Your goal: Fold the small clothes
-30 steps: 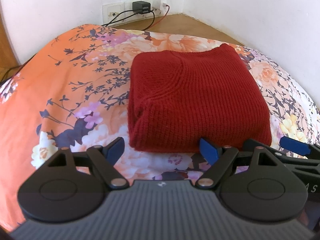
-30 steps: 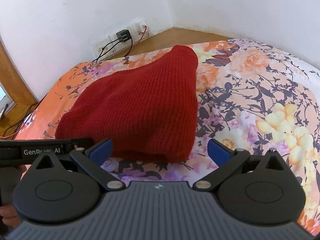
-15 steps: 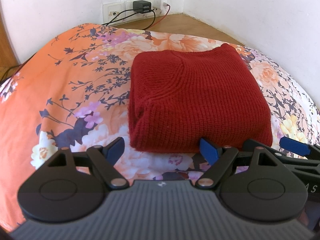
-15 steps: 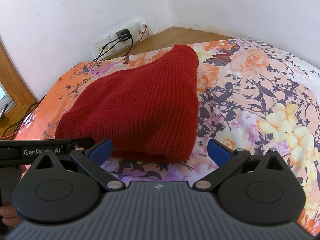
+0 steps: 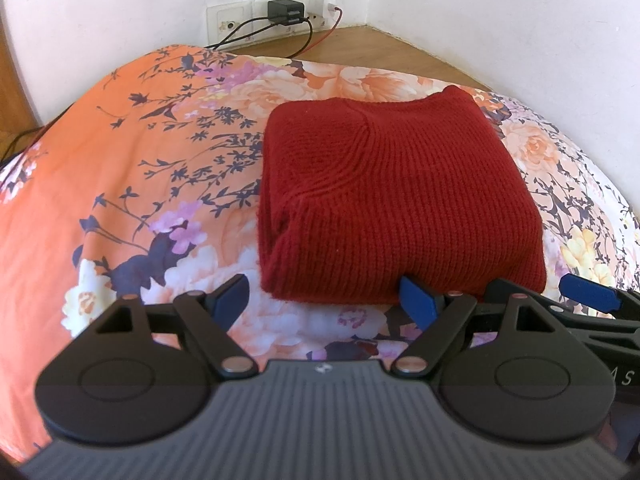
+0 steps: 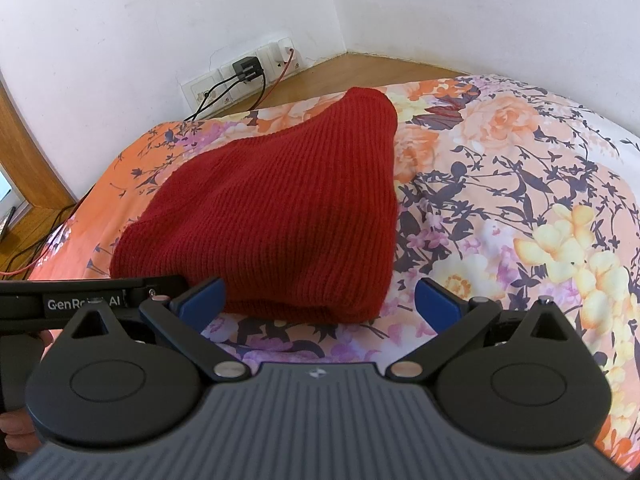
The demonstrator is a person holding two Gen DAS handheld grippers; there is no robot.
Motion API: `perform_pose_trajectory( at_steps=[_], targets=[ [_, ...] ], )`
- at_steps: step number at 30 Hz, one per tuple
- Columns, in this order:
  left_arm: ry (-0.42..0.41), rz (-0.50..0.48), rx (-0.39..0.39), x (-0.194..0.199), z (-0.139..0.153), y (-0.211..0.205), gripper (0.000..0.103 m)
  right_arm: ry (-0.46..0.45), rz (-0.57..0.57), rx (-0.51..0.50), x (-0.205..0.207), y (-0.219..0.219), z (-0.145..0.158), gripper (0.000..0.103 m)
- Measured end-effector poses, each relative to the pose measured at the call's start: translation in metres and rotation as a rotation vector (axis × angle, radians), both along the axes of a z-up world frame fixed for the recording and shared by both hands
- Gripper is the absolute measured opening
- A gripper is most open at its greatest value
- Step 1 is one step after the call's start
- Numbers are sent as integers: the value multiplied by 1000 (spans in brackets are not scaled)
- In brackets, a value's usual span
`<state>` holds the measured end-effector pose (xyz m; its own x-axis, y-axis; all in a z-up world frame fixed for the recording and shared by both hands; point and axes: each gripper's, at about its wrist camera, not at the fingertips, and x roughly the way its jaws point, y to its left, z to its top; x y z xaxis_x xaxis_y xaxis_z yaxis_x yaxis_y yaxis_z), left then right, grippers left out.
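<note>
A dark red knitted sweater [image 5: 400, 200] lies folded into a thick rectangle on the floral bedsheet [image 5: 120, 184]. My left gripper [image 5: 326, 300] is open just short of its near edge, nothing between the blue pads. In the right wrist view the same sweater [image 6: 280, 224] lies ahead, and my right gripper [image 6: 318, 298] is open in front of its near right corner, empty. The right gripper's blue fingertip [image 5: 588, 290] shows at the right edge of the left wrist view. The left gripper's body [image 6: 80, 300] shows at the left of the right wrist view.
White walls meet in a corner behind the bed, with a socket strip, a black charger [image 5: 285, 12] and cables at the wooden ledge [image 5: 380, 46]. A wooden frame [image 6: 24, 152] stands at the left. A hand [image 6: 16, 432] holds the left gripper's handle.
</note>
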<state>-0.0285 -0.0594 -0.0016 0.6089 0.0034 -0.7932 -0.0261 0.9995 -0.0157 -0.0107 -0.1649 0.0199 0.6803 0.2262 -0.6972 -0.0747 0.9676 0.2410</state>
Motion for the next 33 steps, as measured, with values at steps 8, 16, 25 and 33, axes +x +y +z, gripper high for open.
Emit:
perform_pose_trajectory(
  at_steps=[8,16,25,33],
  targets=[
    [1,-2,0,1,1,0,84,2,0,1,0,0,0,103],
    [2,2,-3,-1,-1,0,84,2,1,2,0,-1,-1,103],
    [3,0,-4,-1,-1,1,84,3,2,3,0,-1,-1,103],
    [5,6,-4,-1,-1,1,84,1,1,0,-1,0,-2,103]
  ],
)
